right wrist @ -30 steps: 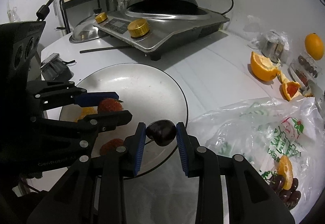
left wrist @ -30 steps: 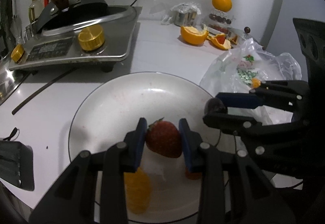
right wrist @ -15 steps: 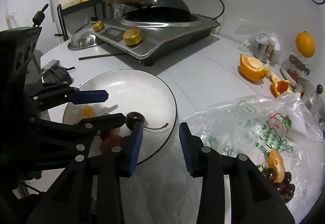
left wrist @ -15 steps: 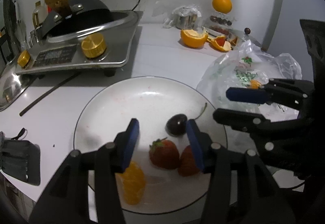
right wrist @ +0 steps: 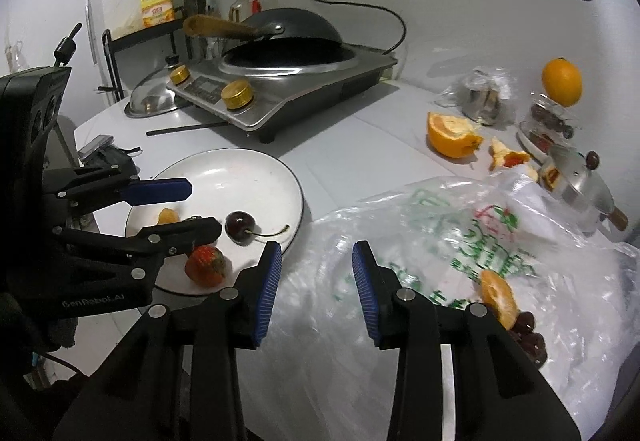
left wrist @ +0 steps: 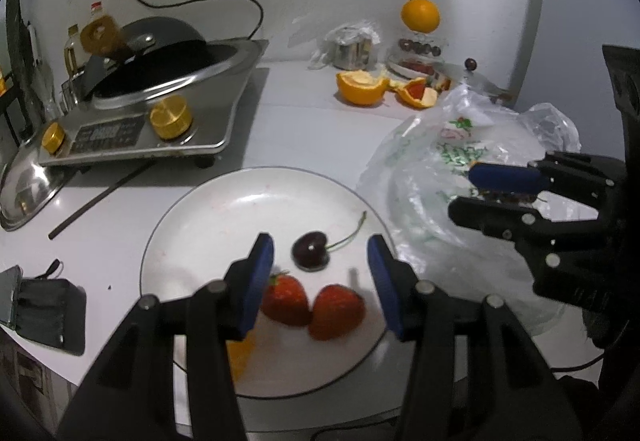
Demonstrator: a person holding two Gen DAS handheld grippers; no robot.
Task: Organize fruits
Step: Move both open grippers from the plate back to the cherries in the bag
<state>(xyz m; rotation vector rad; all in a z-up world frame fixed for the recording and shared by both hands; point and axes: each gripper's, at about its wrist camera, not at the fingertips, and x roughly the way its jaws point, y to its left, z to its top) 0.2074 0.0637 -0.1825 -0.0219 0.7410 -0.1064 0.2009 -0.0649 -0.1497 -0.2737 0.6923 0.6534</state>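
Note:
A white plate [left wrist: 224,209] [right wrist: 256,177] holds a dark cherry [left wrist: 310,250] [right wrist: 239,227] with a stem, two strawberries [left wrist: 286,299] [left wrist: 338,311] and an orange segment [left wrist: 240,355] [right wrist: 169,217]. My left gripper [left wrist: 320,281] [right wrist: 200,209] hovers open above the strawberries, nothing between its blue pads. My right gripper [right wrist: 316,281] [left wrist: 472,193] is open and empty over the clear plastic bag [right wrist: 460,261] [left wrist: 460,161], right of the plate. Inside the bag lie an orange segment [right wrist: 498,301] and dark cherries [right wrist: 528,337].
An induction cooker with a black wok [left wrist: 160,97] [right wrist: 288,73] stands behind the plate, with a metal lid [left wrist: 28,181] and a black stick [left wrist: 100,197] near it. Orange halves [left wrist: 362,87] [right wrist: 452,135], a whole orange [left wrist: 420,15] and a metal pot [right wrist: 576,189] sit at the back right.
Both grippers let go of their fruit and opened: the strawberry and the cherry now lie on the plate. Both have drawn back and up; the right one shifted over the bag.

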